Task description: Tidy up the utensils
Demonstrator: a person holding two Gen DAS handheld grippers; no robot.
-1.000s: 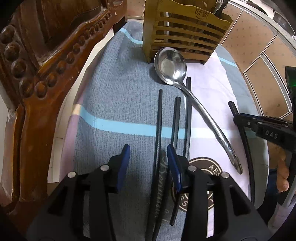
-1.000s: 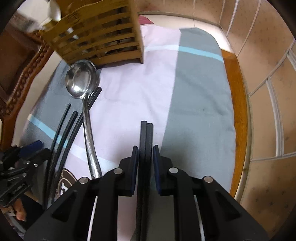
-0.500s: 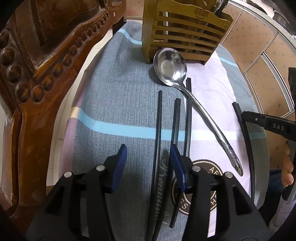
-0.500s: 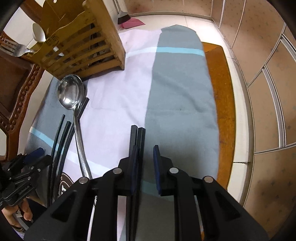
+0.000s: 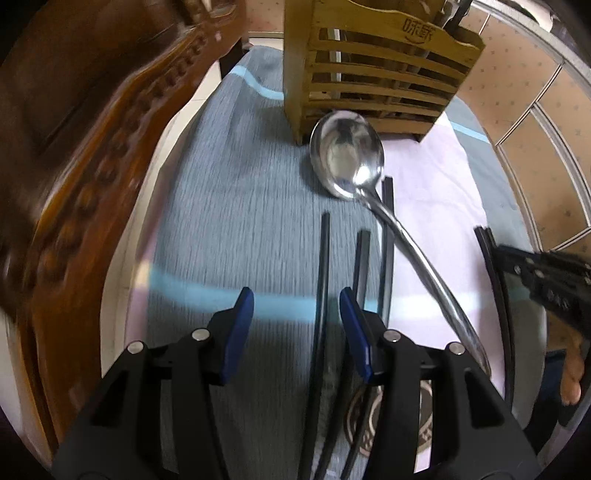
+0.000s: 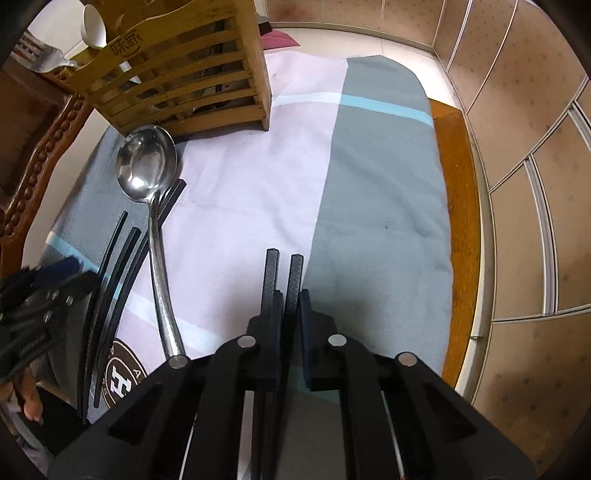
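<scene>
A slatted wooden utensil holder (image 5: 380, 74) stands at the far end of the cloth-covered table; it also shows in the right wrist view (image 6: 177, 77). A steel ladle (image 5: 347, 158) lies in front of it, beside three black chopsticks (image 5: 323, 266). My left gripper (image 5: 295, 306) is open and empty, low over those chopsticks. My right gripper (image 6: 290, 299) is shut on a pair of black chopsticks (image 6: 282, 273), held above the cloth. That pair also shows at the right of the left wrist view (image 5: 487, 258).
A carved wooden chair back (image 5: 92, 147) rises along the left side. A fork and a white spoon (image 6: 92, 26) stand in the holder. The bare wooden table edge (image 6: 461, 221) and a tiled wall lie to the right.
My right gripper has lifted the chopstick pair off the cloth and swung toward the holder. My left gripper has edged forward over the three chopsticks, still open.
</scene>
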